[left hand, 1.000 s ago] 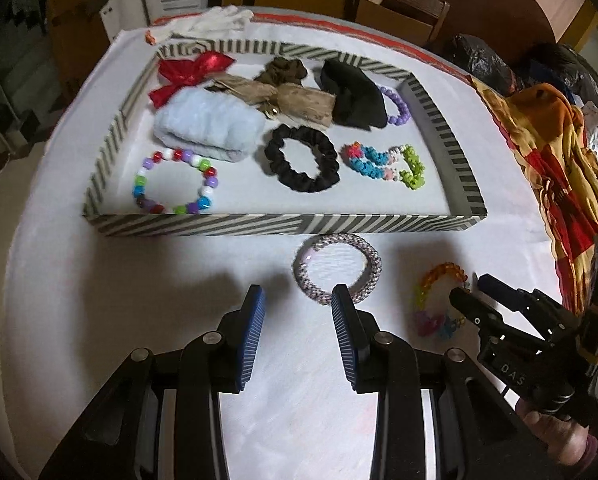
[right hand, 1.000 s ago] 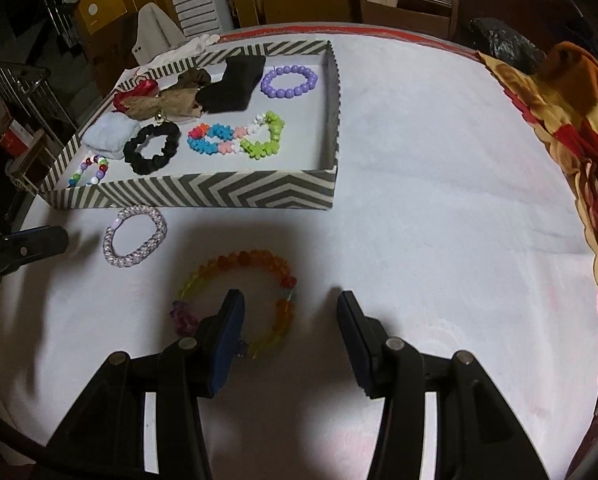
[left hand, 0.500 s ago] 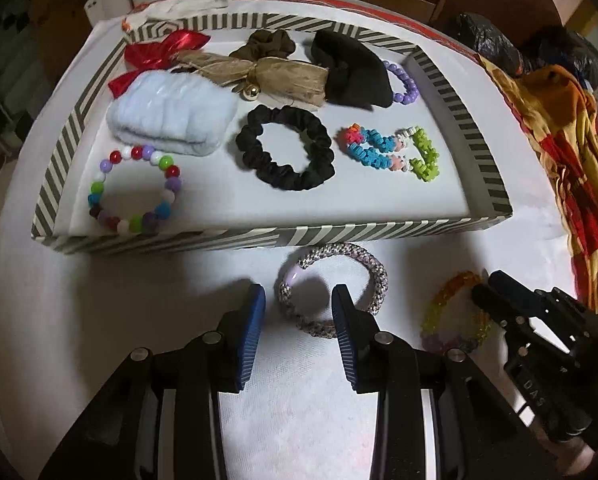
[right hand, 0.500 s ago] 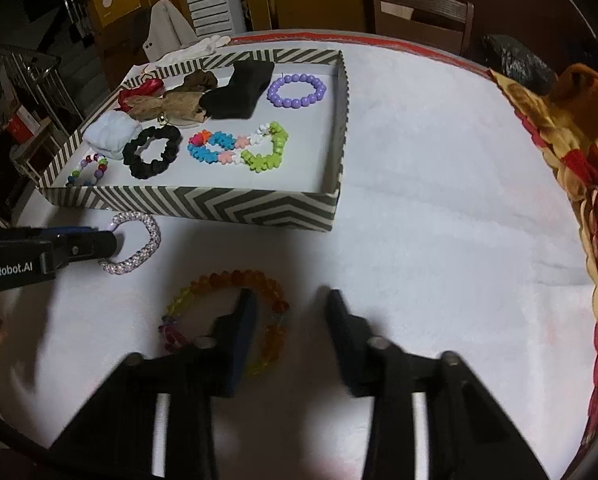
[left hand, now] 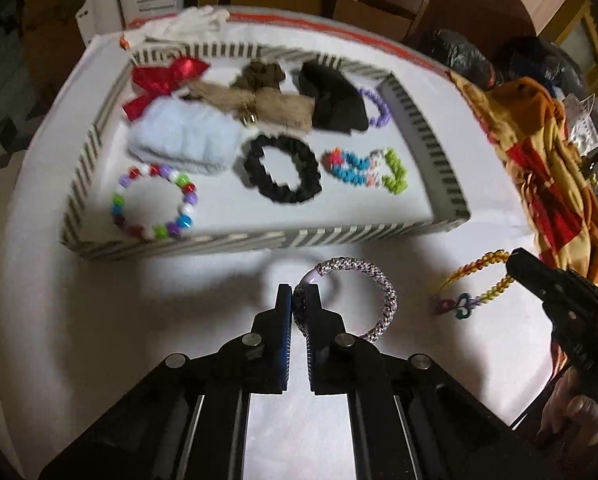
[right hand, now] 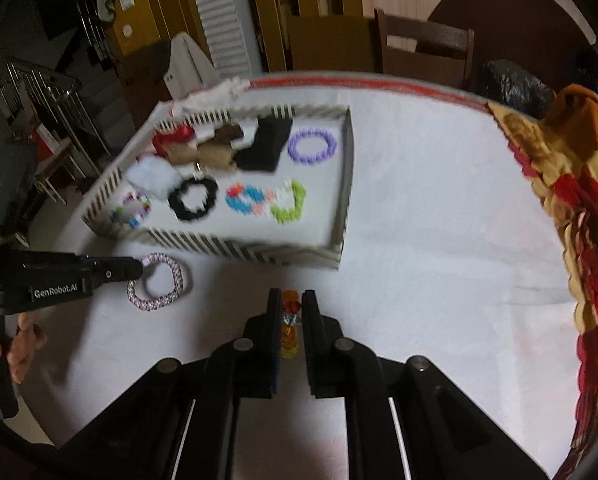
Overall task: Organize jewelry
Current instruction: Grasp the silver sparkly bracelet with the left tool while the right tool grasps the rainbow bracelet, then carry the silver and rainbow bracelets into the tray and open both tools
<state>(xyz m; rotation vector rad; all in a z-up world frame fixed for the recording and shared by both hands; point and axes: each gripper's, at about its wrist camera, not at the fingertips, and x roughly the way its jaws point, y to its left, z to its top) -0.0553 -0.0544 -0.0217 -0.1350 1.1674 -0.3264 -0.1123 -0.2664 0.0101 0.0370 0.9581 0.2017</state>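
White cloth covers the round table (left hand: 79,340), with chairs and dim clutter behind it and a striped tray (left hand: 339,236) sitting toward the far left of the surface. Going left to right, the tray already holds a multicoloured bead bracelet (left hand: 155,200), a black scrunchie (left hand: 283,174), a string of bright star-shaped beads (left hand: 365,170) and a purple bead bracelet (right hand: 311,146), with cloth pieces along its back wall. Just in front of the tray's near wall, the left gripper (left hand: 298,300) has its jaws drawn in narrow on the left rim of the braided pink-and-grey bracelet (left hand: 373,292), whose ring trails off to the right of the fingers and looks partly raised from the cloth. Further right, the right gripper (right hand: 291,312) is pinched close on the amber bead bracelet (right hand: 289,332), which stands edge-on between its fingers. Both pieces lie on the near side of the tray, so I judge the coming move goes forward and up over the near wall; the left gripper is the closer, being almost against that wall, with bare floor showing in the tray's right half. The left camera shows the amber bracelet hanging as a tilted loop from the other gripper (left hand: 539,276), which the right camera cannot show, while the right camera gives the braided ring from the side, seemingly touching the cloth at its low edge.
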